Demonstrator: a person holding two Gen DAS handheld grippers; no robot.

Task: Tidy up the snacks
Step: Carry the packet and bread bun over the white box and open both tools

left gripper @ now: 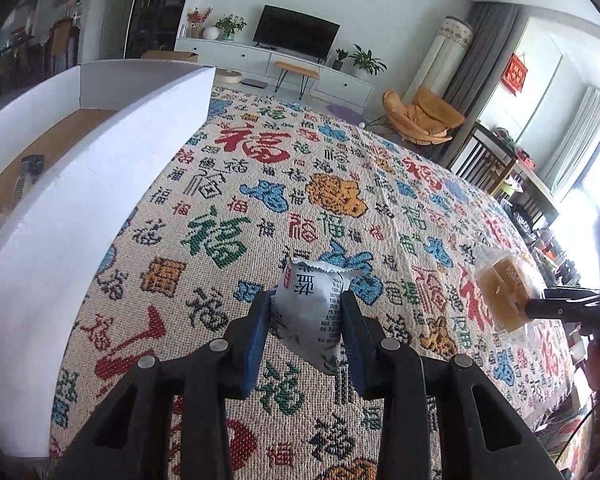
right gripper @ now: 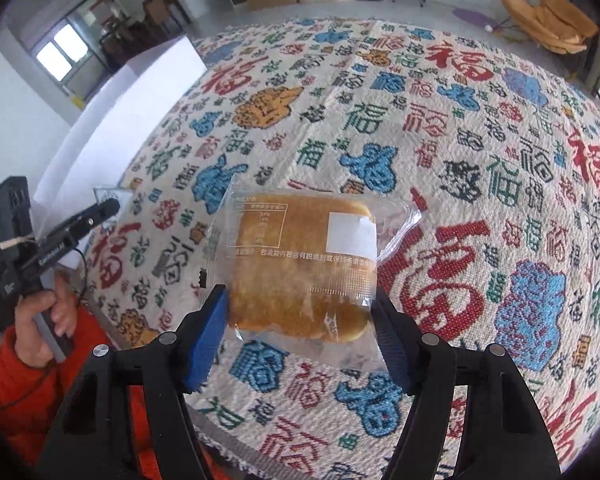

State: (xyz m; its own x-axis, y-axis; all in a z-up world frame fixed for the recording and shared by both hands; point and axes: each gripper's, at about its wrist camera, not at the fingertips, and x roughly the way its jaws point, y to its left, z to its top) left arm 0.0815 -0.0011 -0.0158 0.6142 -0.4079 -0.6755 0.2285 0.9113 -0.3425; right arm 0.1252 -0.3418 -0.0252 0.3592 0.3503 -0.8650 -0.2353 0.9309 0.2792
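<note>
Left hand-held gripper (left gripper: 306, 312) clamps a grey snack packet (left gripper: 314, 312); white box (left gripper: 100, 168) lies to its left (right hand-held gripper (right gripper: 300, 312) grips wrapped cake (right gripper: 300, 264), farther off).

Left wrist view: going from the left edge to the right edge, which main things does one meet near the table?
White box → grey snack packet in the left gripper → wrapped cake in the right gripper, all over the patterned tablecloth.
</note>
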